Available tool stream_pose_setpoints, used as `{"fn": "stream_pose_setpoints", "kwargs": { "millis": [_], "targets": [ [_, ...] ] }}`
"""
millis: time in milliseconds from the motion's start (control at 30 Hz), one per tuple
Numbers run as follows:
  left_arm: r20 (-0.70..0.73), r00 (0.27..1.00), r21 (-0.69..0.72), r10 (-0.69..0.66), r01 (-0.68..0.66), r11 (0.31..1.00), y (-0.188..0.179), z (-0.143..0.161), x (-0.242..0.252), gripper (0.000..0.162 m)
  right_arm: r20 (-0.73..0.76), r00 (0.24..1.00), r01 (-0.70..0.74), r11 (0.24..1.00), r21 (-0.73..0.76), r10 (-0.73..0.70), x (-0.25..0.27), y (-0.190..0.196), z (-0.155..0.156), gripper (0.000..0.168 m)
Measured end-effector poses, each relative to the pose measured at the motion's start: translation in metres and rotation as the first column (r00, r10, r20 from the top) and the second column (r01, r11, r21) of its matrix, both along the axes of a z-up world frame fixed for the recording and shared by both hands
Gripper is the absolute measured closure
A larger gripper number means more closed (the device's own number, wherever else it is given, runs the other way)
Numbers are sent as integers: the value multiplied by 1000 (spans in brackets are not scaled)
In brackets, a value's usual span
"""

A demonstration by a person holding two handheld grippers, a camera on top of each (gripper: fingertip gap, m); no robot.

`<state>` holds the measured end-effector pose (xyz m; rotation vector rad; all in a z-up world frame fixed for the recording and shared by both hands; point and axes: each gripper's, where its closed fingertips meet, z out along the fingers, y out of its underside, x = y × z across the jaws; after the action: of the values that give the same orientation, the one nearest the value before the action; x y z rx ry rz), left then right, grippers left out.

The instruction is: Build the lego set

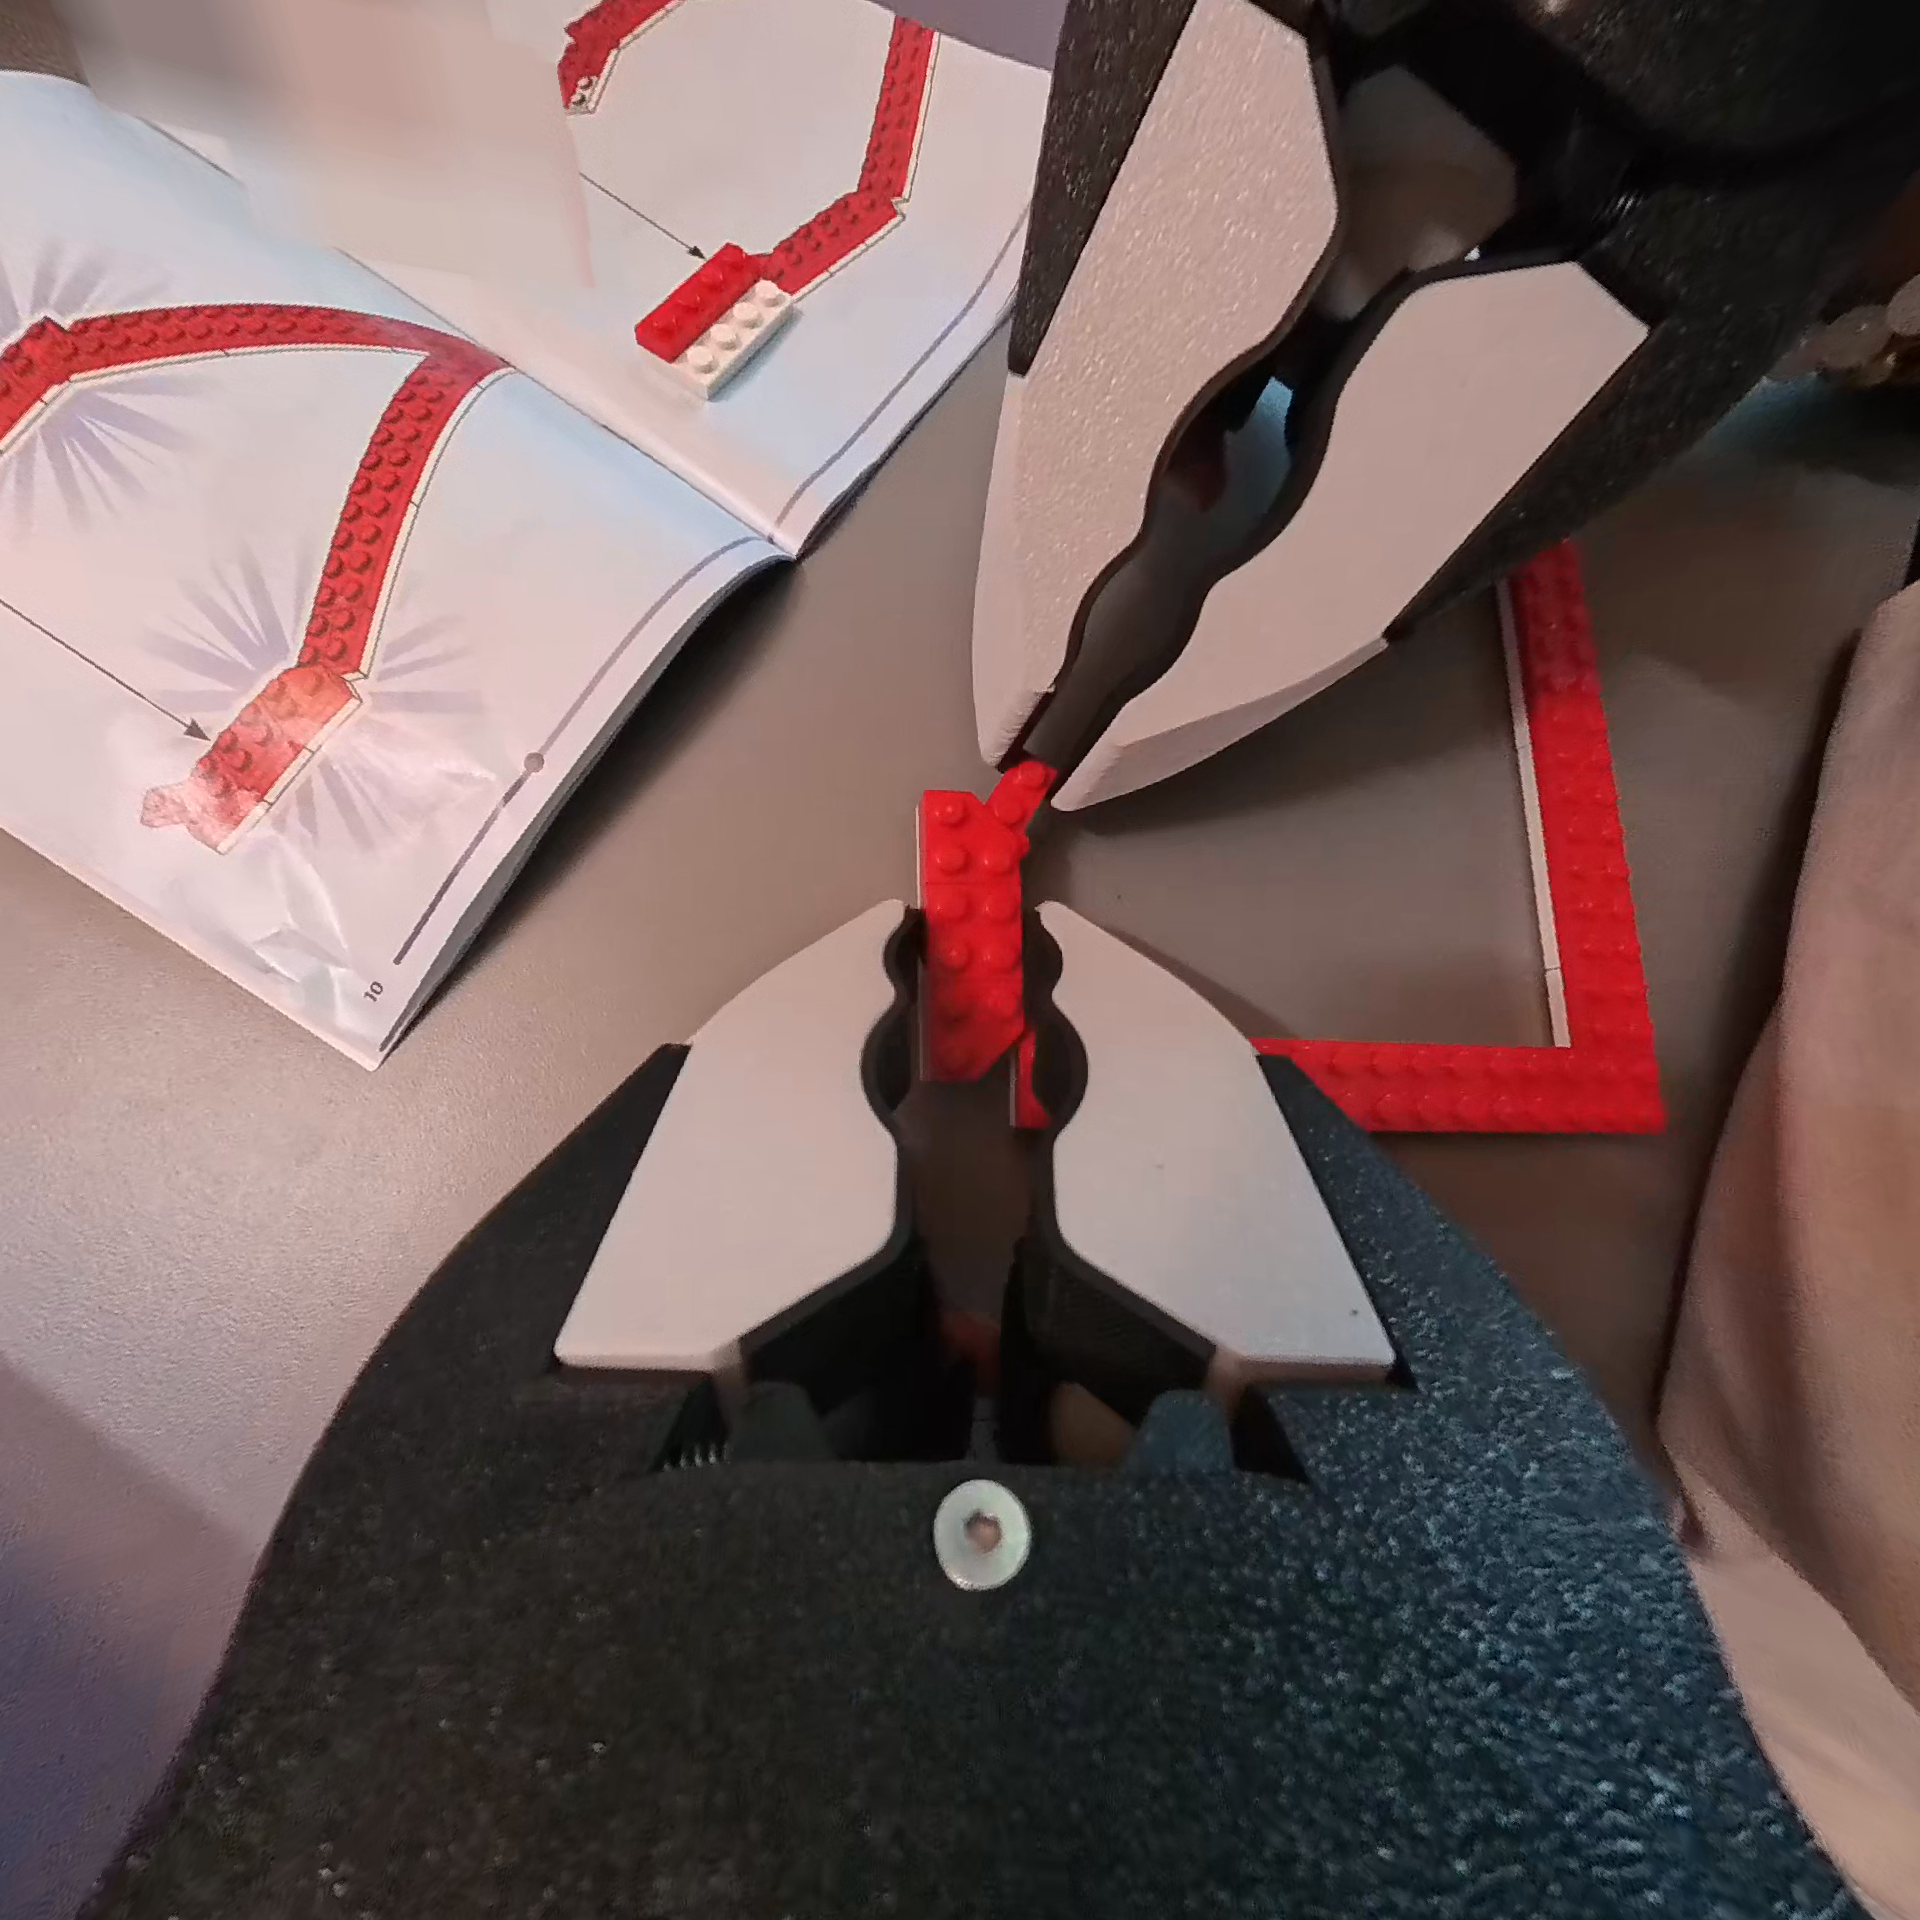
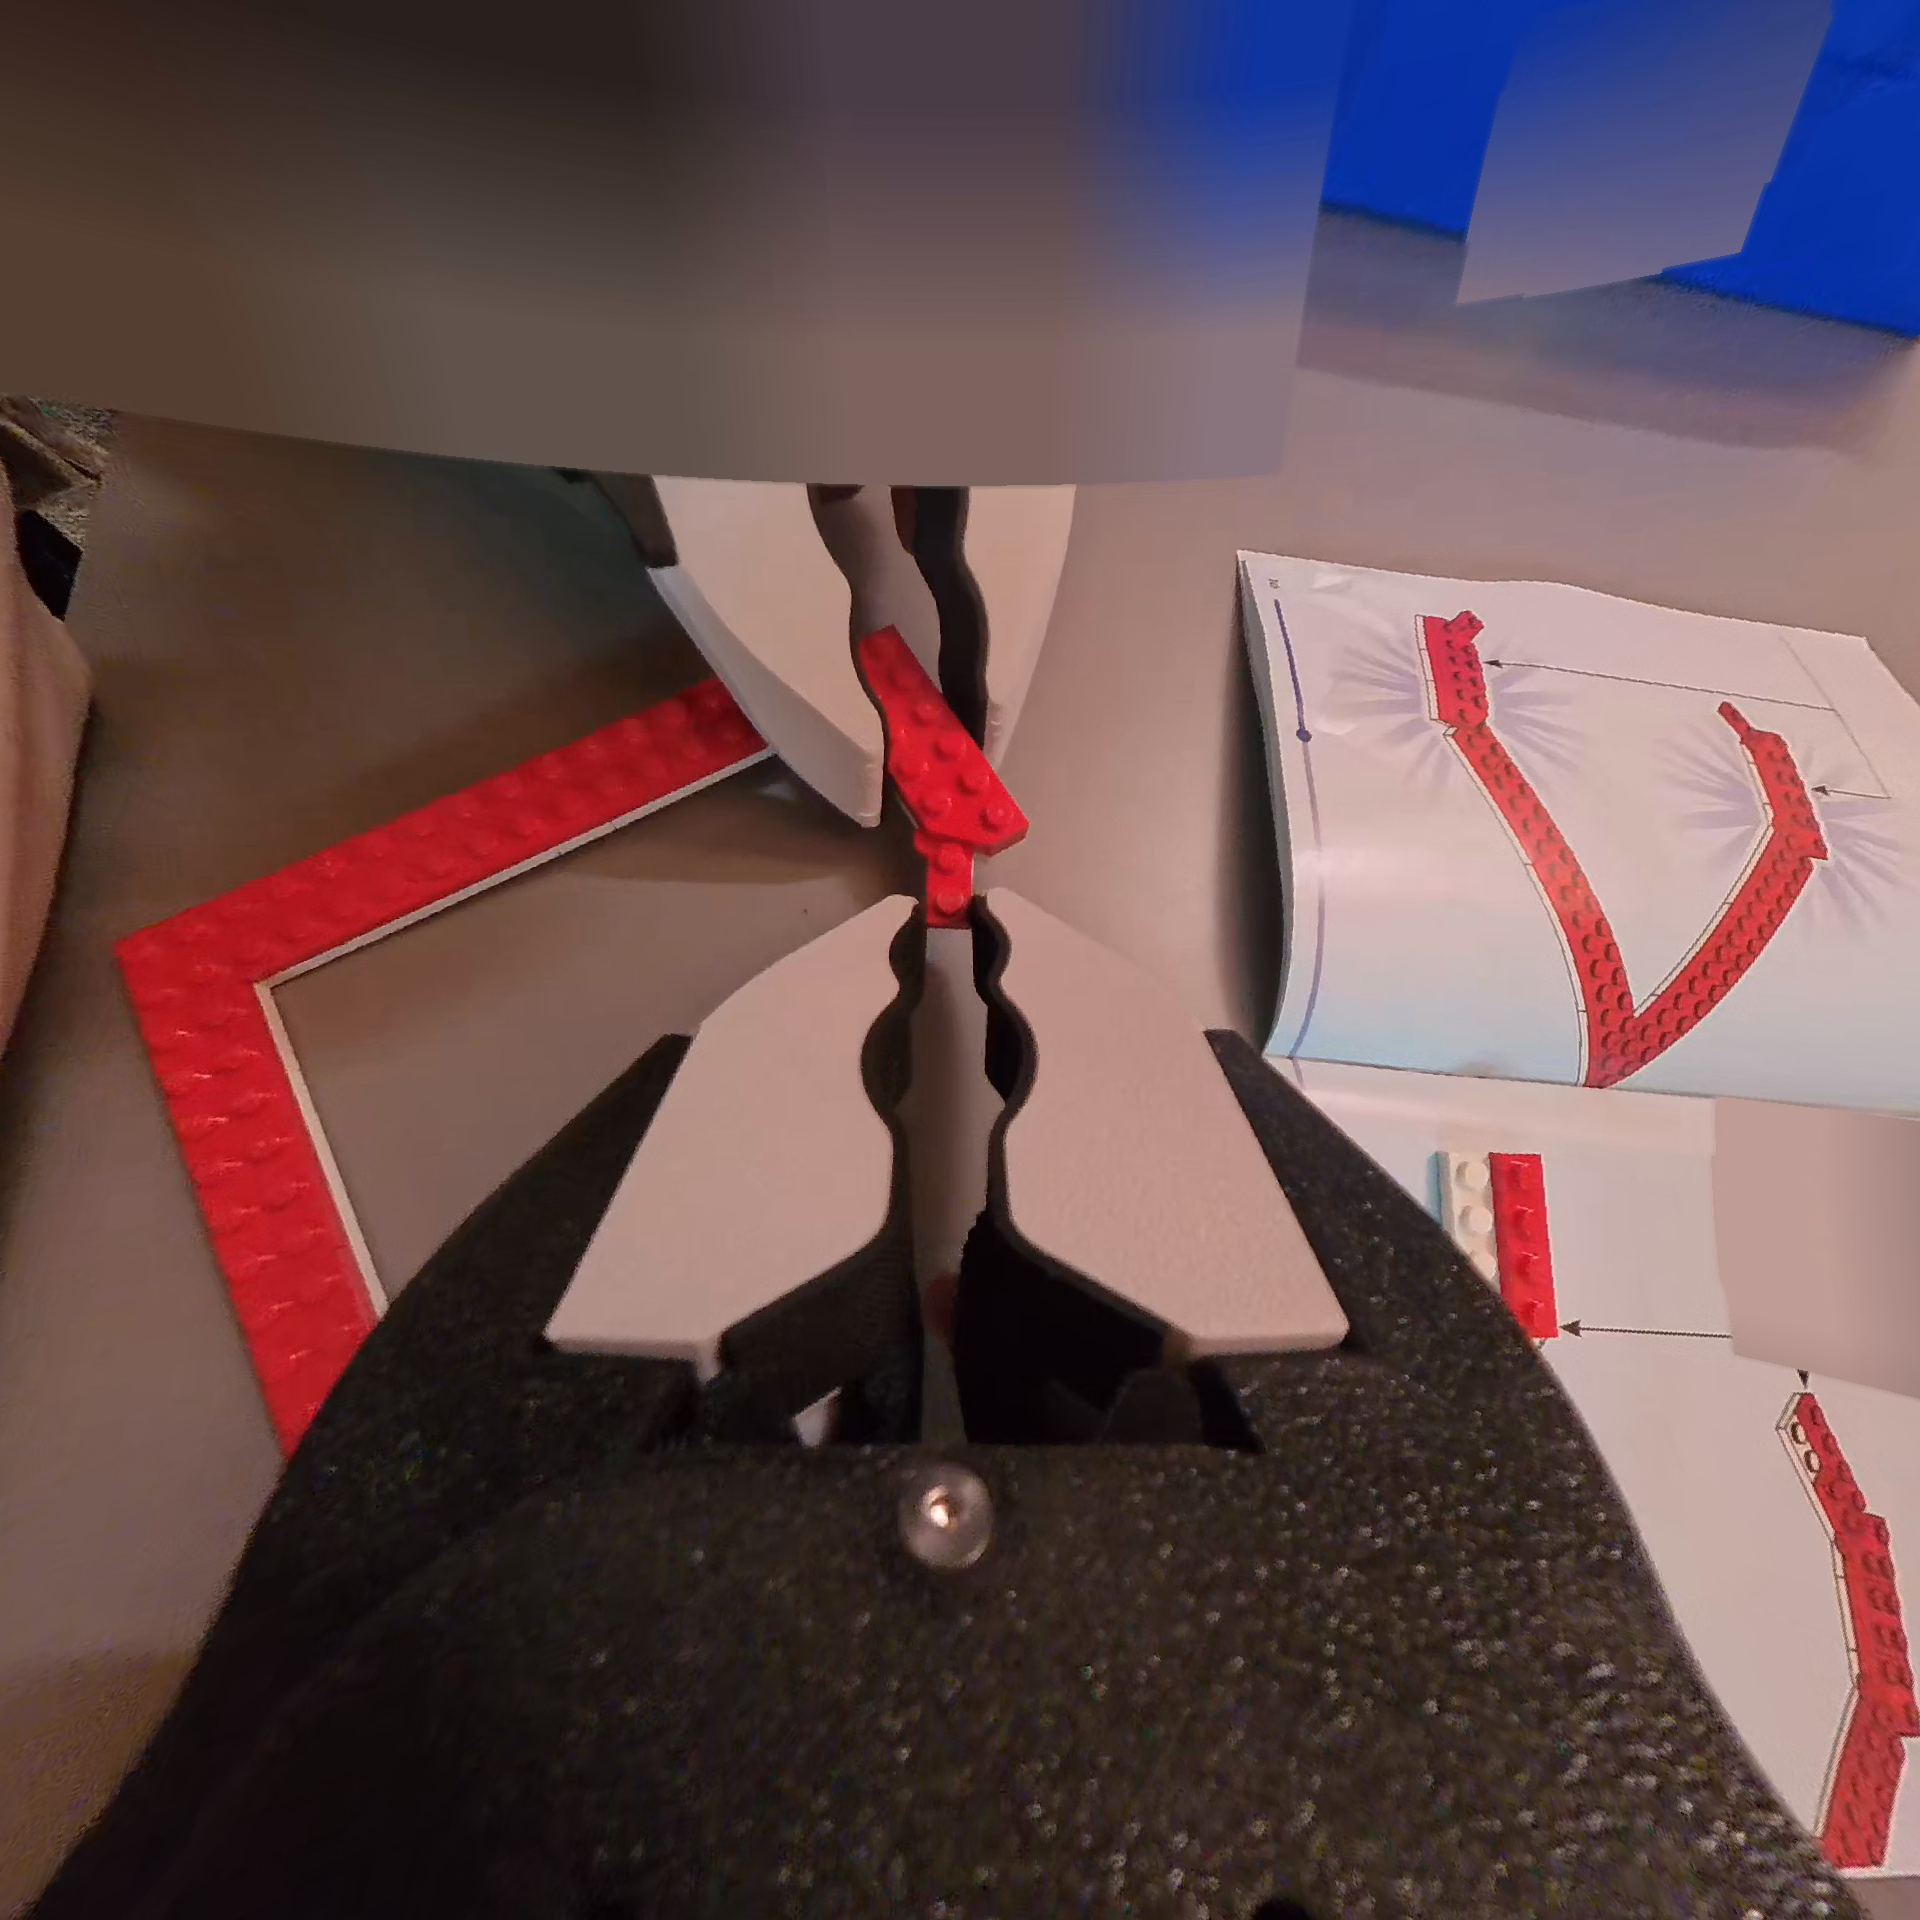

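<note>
In the left wrist view, the left gripper (image 1: pixel 971 914) clenches a studded red plastic lego strip with a white underlayer (image 1: pixel 971 935), held on edge above the grey tabletop (image 1: pixel 260 1195); the right gripper (image 1: pixel 1034 779) comes in from above, its tips pinching a small red lego piece (image 1: pixel 1023 792) that touches the strip's far end; an L-shaped red lego frame (image 1: pixel 1579 831) lies flat to the right, an open instruction booklet (image 1: pixel 499 582) to the left. In the right wrist view, the right gripper (image 2: pixel 948 909) grasps the small red lego piece (image 2: pixel 948 883) at its fingertips, pressed against the strip (image 2: pixel 940 753) held by the left gripper (image 2: pixel 935 800); the frame (image 2: pixel 239 1091) lies left, the booklet (image 2: pixel 1455 935) right.
</note>
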<state>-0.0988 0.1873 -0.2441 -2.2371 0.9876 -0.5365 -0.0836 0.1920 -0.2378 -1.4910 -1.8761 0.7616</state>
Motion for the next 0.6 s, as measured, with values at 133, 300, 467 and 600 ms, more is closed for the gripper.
{"fn": "stream_pose_setpoints", "kwargs": {
  "millis": [133,300,467,600],
  "targets": [
    [-5,1000,7,-6,6,1000,0,0,0,143,0,1000,-7,1000,0,7,0,1,0,160],
    [-9,1000,11,-9,9,1000,0,-1,0,143,-2,1000,-3,1000,-18,3,0,2,-2,160],
    [-1,1000,14,-6,6,1000,0,0,0,143,-13,1000,-3,1000,-22,2,-1,3,-1,160],
    [-1,1000,14,-6,6,1000,0,-1,0,142,-24,1000,-7,999,-31,6,-1,3,-2,160]
  ]
}}
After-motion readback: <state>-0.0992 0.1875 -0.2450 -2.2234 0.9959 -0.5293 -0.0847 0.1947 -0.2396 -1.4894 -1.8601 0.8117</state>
